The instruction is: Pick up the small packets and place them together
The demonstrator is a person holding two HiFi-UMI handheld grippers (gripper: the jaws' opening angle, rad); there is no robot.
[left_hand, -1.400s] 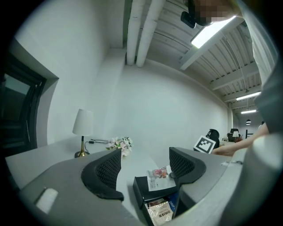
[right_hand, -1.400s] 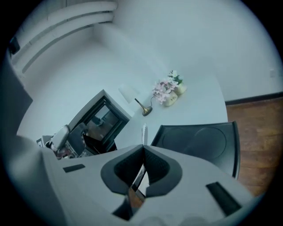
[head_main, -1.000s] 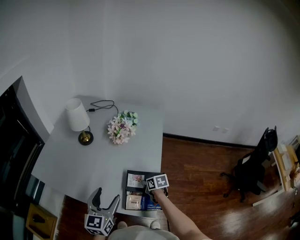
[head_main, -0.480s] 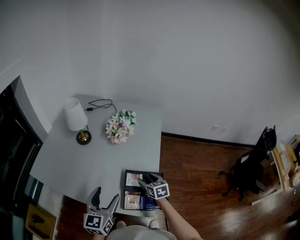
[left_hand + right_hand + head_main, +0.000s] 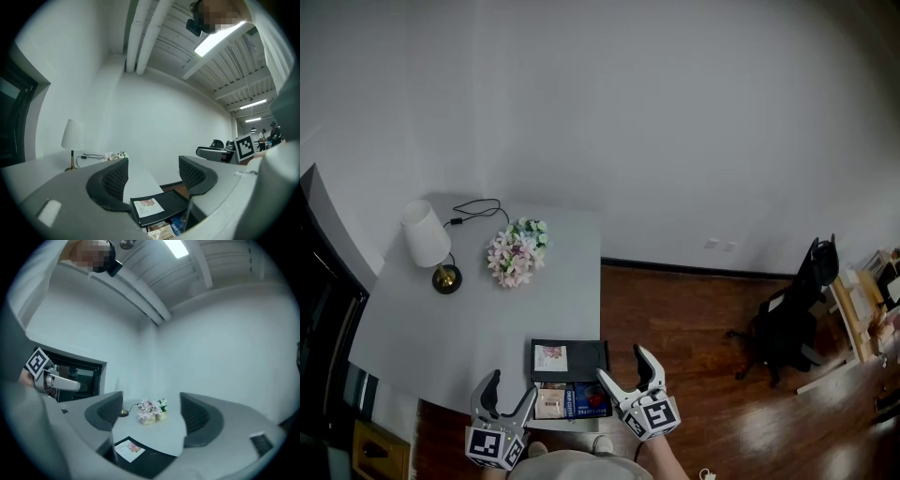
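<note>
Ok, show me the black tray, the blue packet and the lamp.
black tray [image 5: 586,360], head view, bare dark surface near its right edge
blue packet [image 5: 587,401], head view, middle of its face
lamp [image 5: 425,232], head view, middle of its white shade

"DRIP" on blue packet [image 5: 177,228]

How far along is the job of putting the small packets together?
Done: tan packet and blue packet lie side by side. In hand: nothing; left gripper and right gripper, jaws just opened, are empty. Left: possibly the white card on the black tray.
</note>
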